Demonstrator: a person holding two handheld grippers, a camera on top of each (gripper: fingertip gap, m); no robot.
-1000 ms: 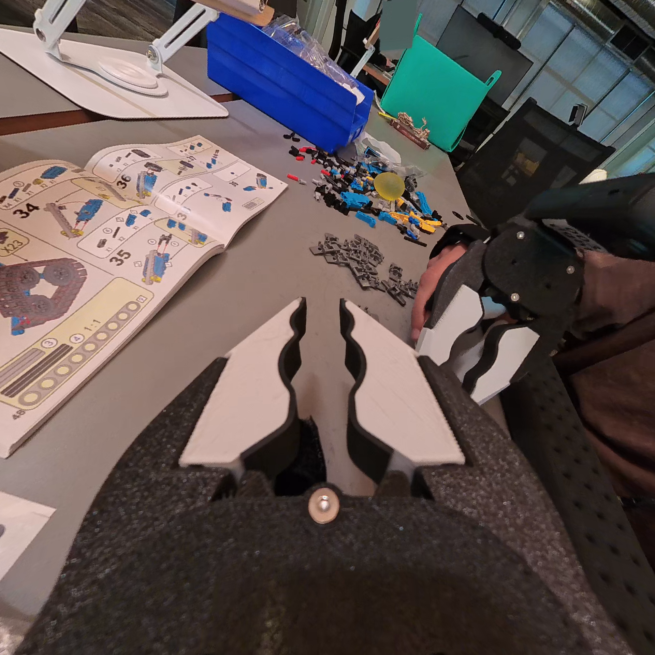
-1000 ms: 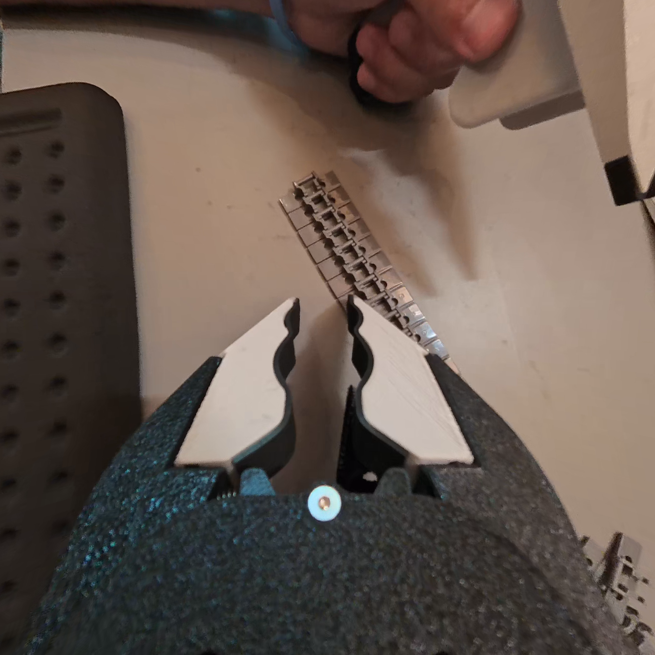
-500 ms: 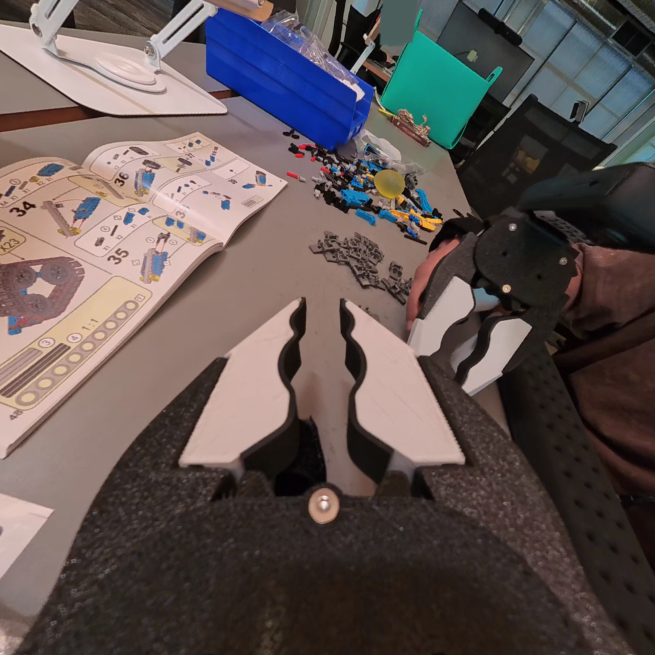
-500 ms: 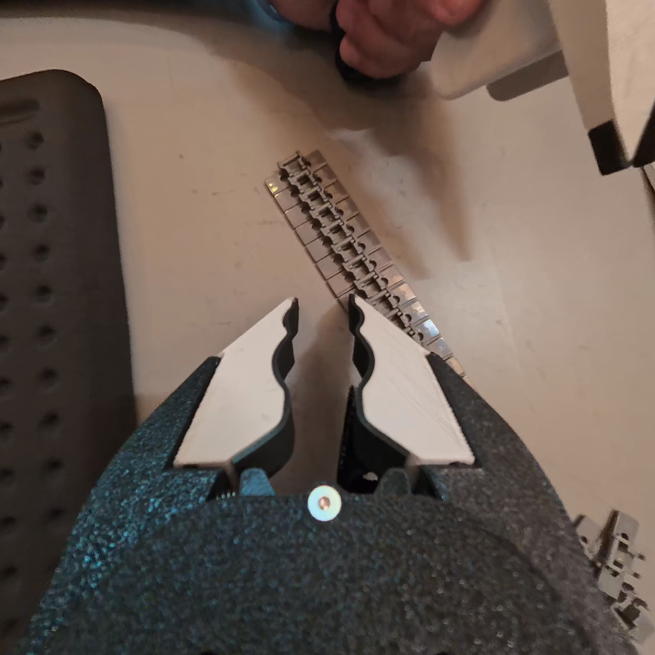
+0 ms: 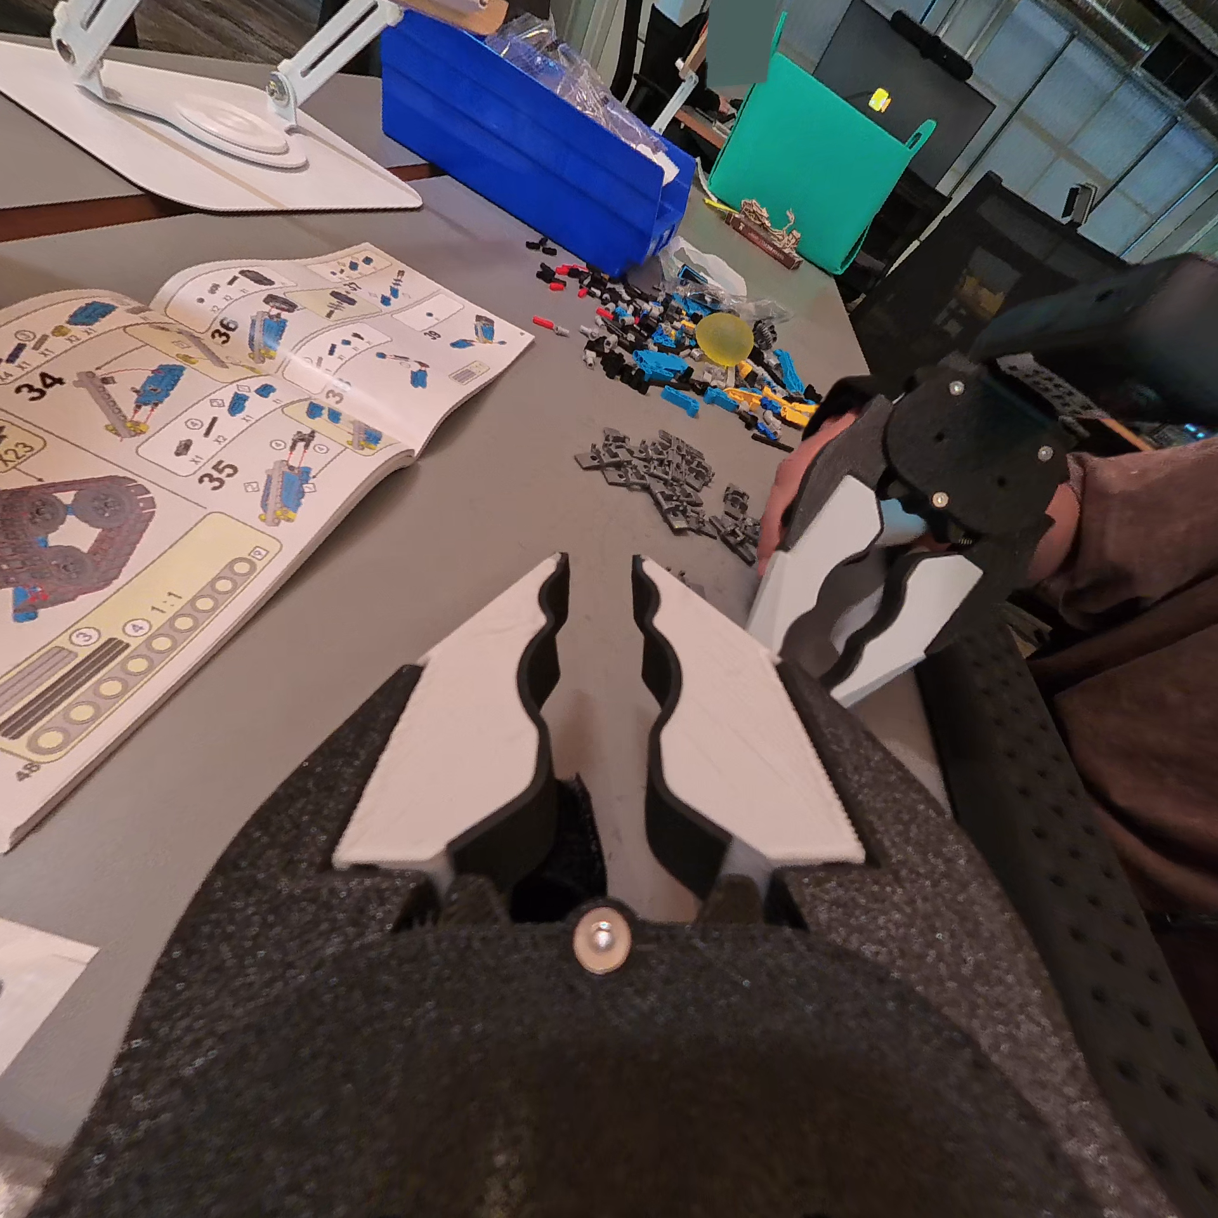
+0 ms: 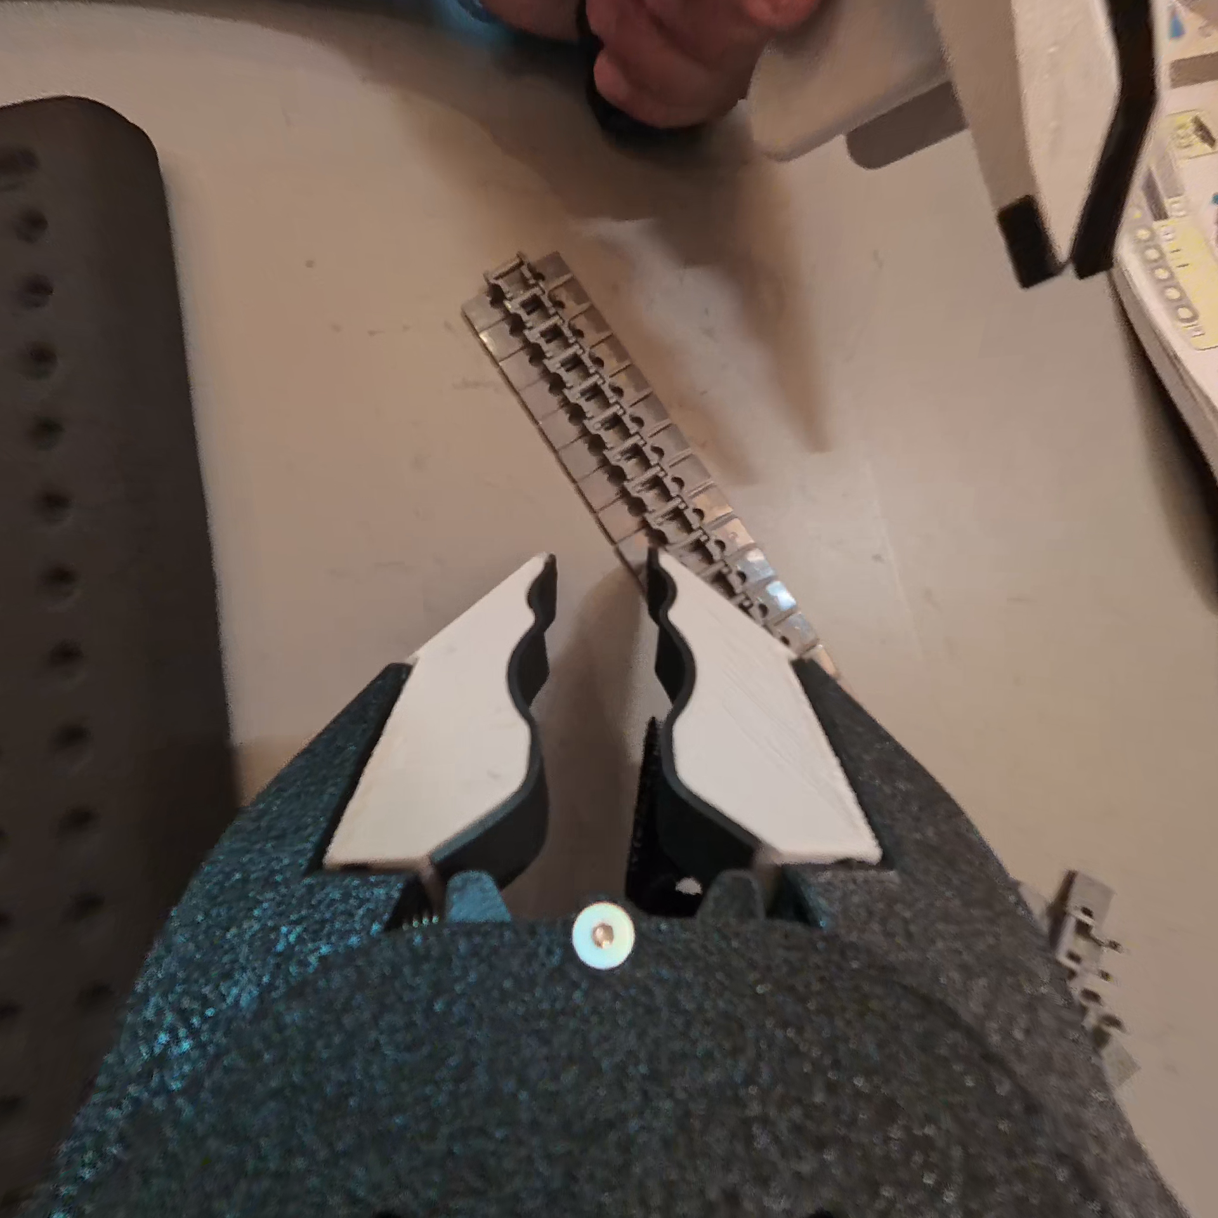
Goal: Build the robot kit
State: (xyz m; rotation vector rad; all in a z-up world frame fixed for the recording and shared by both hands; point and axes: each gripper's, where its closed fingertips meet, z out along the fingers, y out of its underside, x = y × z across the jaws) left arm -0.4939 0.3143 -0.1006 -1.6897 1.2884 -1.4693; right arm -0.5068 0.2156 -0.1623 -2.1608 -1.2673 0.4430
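A grey linked track strip [image 6: 613, 428] lies flat and diagonal on the beige table [image 6: 369, 422]. My right gripper [image 6: 600, 567] is open and empty just above the table. Its right fingertip [image 6: 666, 580] covers the strip's near end. My left gripper [image 5: 596, 567] is open and empty, low over the grey table [image 5: 474, 527]. The right gripper also shows in the left wrist view [image 5: 850, 626], close to the right of the left gripper. The left gripper shows at the top right of the right wrist view [image 6: 1054, 165], with a hand [image 6: 666, 66] next to it.
An open instruction booklet [image 5: 217, 448] lies to the left. A pile of loose grey links [image 5: 659, 468] and a pile of small coloured parts [image 5: 698, 369] lie ahead. A blue bin [image 5: 527, 145], a green bin [image 5: 811, 165] and a white stand [image 5: 198, 132] stand behind. A black perforated pad [image 5: 1028, 857] lies at right. The tips of one gripper are about 12 centimeters away from the tips of the other.
The right gripper has shifted slightly toward the left gripper, and the track strip sits a little farther up in its view. Both grippers keep the same opening.
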